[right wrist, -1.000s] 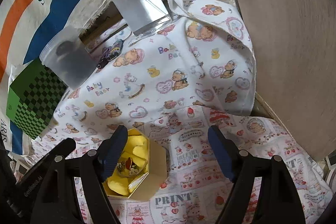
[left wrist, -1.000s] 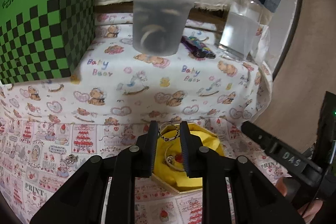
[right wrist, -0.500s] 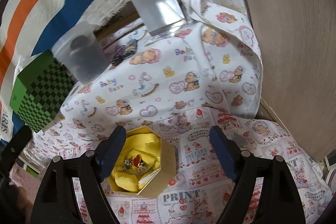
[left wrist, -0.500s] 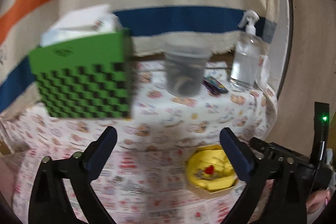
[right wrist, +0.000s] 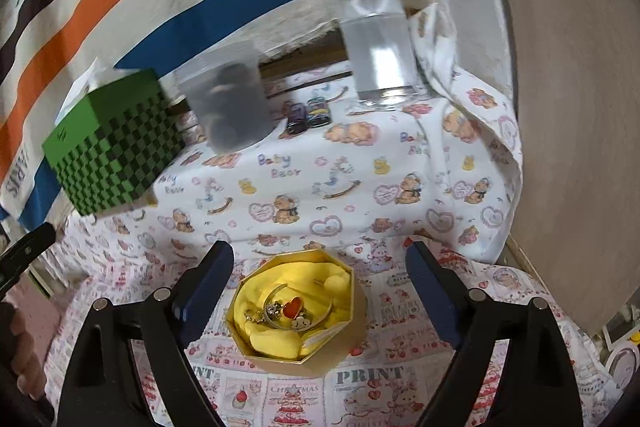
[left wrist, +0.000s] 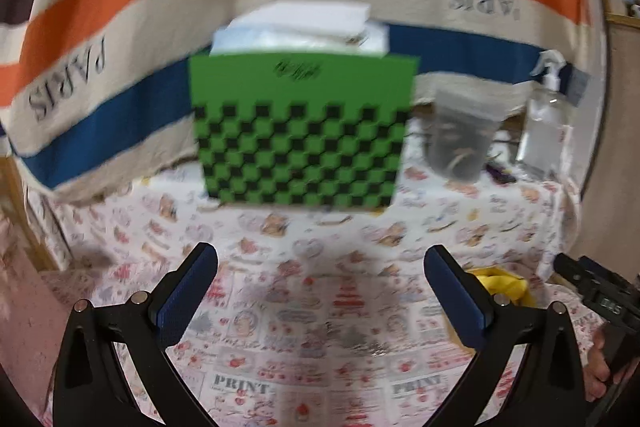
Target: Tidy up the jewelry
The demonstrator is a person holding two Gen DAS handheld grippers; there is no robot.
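Observation:
A gold octagonal box [right wrist: 298, 355] with yellow lining sits on the printed cloth. In it lie a bangle and a charm piece with a red heart [right wrist: 292, 306]. My right gripper [right wrist: 320, 287] is open and empty, its fingers on either side of the box, above it. My left gripper [left wrist: 320, 287] is open and empty over the cloth, left of the box, whose yellow lining [left wrist: 500, 285] shows behind the right finger. A small silvery piece of jewelry [left wrist: 370, 347] lies on the cloth between the left gripper's fingers; the view is blurred.
A green checkered box [left wrist: 300, 131] [right wrist: 112, 151] stands at the back. A frosted plastic cup [right wrist: 228, 99] [left wrist: 460, 135], small dark items [right wrist: 308, 113] and a clear spray bottle [right wrist: 372, 39] [left wrist: 546, 123] stand beside it. A striped cloth hangs behind. A wooden panel [right wrist: 568, 107] is at the right.
My left gripper opened, releasing the jewelry into the box, then pulled back and swung left. My right gripper shifted so the box sits centred between its fingers.

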